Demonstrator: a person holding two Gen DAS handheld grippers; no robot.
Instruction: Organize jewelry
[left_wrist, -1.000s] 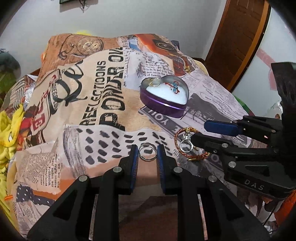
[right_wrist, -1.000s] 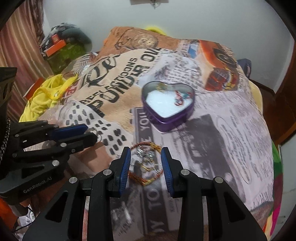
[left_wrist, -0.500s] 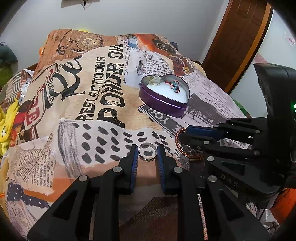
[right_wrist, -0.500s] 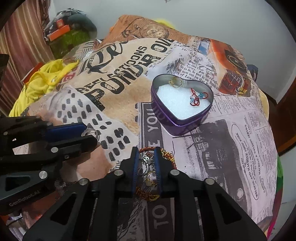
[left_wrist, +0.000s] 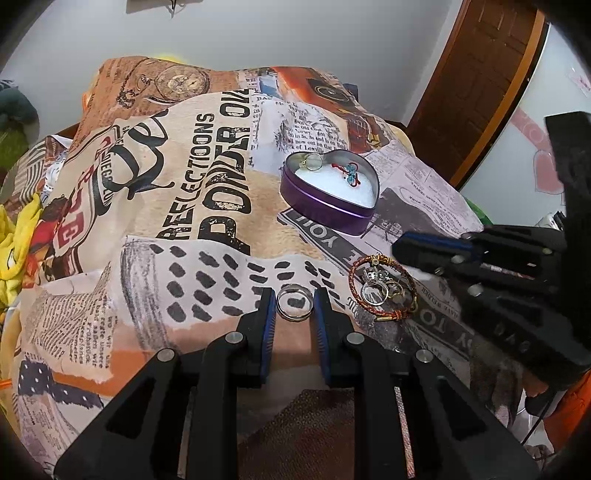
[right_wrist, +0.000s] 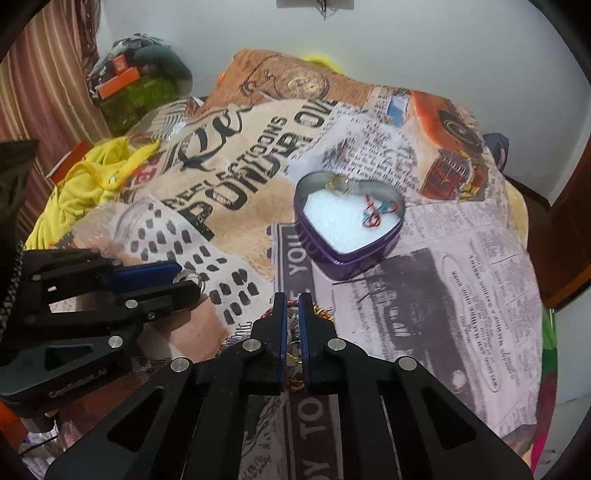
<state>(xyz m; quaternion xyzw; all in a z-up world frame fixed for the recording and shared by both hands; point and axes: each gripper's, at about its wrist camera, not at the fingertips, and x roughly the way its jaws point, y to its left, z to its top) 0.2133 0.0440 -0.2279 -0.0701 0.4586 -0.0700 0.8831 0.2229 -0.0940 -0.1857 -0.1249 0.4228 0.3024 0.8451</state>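
Observation:
My left gripper (left_wrist: 294, 301) is shut on a silver ring (left_wrist: 294, 303), held just above the printed cloth. A purple heart-shaped tin (left_wrist: 328, 206) with white foam holds a gold ring (left_wrist: 312, 161) and a red and blue piece (left_wrist: 349, 173); it also shows in the right wrist view (right_wrist: 347, 254). A red braided bracelet (left_wrist: 382, 291) with several small rings inside lies right of the left gripper. My right gripper (right_wrist: 292, 306) has its jaws nearly closed over that pile; what it grips is hidden. The right gripper shows in the left wrist view (left_wrist: 424, 247), beside the bracelet.
The printed cloth (right_wrist: 461, 295) covers a raised surface. Yellow fabric (right_wrist: 96, 173) lies at its left edge. Boxes and bags (right_wrist: 129, 85) are piled at the back left. A brown door (left_wrist: 476, 74) stands at the back right.
The right gripper's jaws have closed from wide open to a narrow gap over the bracelet pile, and it has pulled back off the bracelet. The left gripper keeps the silver ring.

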